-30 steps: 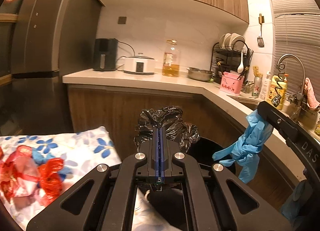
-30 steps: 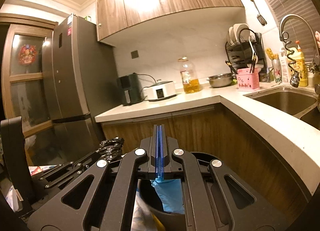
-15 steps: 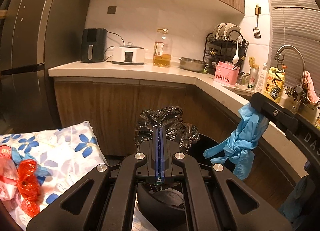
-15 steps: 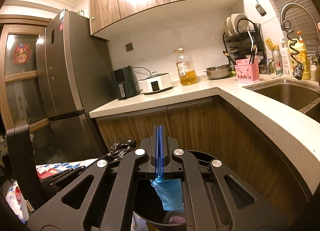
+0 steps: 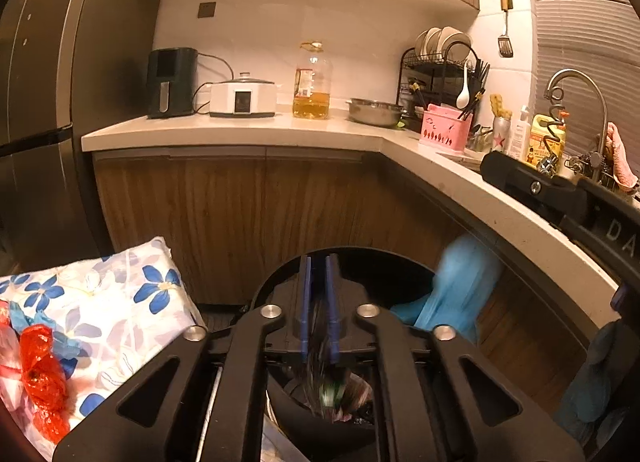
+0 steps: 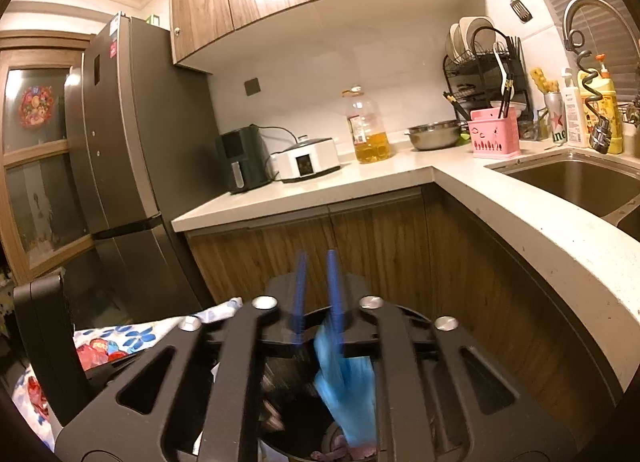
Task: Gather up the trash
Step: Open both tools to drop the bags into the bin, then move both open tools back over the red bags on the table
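The left gripper [image 5: 318, 262] jaws are opening, thin blue pads parted, a dark blurred streak seen below them. The right gripper [image 6: 318, 258] jaws are opening too, crumpled blue glove [image 6: 348, 394] blurred beneath them over the round black bin [image 5: 360, 258]. Red crinkled plastic [image 5: 42, 378] lies on floral cloth [image 5: 120, 314] beside it.

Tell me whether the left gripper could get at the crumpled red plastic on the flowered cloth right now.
Probably yes. The crumpled red plastic lies uncovered on the flowered cloth, just left of the left gripper, whose jaws are opening over the black bin. Nothing stands between them.
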### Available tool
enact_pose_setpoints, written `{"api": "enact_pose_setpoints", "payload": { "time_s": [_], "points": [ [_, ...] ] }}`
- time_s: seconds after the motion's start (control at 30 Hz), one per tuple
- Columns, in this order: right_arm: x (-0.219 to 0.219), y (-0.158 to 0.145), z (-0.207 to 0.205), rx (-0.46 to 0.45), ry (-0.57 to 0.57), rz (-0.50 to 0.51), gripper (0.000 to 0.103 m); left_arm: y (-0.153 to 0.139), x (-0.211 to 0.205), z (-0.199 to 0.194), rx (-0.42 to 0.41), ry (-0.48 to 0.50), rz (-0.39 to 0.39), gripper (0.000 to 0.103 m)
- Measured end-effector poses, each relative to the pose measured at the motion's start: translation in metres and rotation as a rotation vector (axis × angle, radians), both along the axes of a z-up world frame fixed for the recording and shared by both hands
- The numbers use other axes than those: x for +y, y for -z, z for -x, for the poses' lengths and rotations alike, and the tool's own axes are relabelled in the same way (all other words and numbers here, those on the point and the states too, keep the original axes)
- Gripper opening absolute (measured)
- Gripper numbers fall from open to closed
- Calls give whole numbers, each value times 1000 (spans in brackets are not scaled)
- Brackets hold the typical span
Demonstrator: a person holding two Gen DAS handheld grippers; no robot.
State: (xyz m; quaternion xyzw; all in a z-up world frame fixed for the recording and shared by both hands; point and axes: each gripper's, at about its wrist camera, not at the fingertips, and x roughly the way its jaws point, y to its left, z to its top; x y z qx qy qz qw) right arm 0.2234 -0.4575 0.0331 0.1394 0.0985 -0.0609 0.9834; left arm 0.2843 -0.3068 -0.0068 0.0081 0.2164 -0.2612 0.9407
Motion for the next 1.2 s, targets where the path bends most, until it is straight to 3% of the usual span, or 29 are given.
{"api": "enact_pose_setpoints", "payload": {
  "time_s": [0.17, 0.2, 0.37, 0.57, 0.77, 1.2],
  "points": [
    [-1, 2, 5, 2, 14, -9, 46, 2, 16, 0, 7, -34, 16, 49],
    [0, 2, 8, 1, 18, -10, 48, 3, 21, 2, 6, -54, 15, 61],
    [11, 5, 23, 14, 41, 17, 74, 3, 46, 16, -25, -139, 2, 85],
    [37, 17, 45, 42, 48, 53, 86, 7, 76, 42, -56, -246, -59, 93],
    [65, 22, 66, 45, 67, 105, 87, 7, 110, 67, -66, -330, -49, 96],
    [114, 25, 97, 58, 30, 106, 88, 8, 168, 107, -65, -475, -74, 96]
  ]
}}
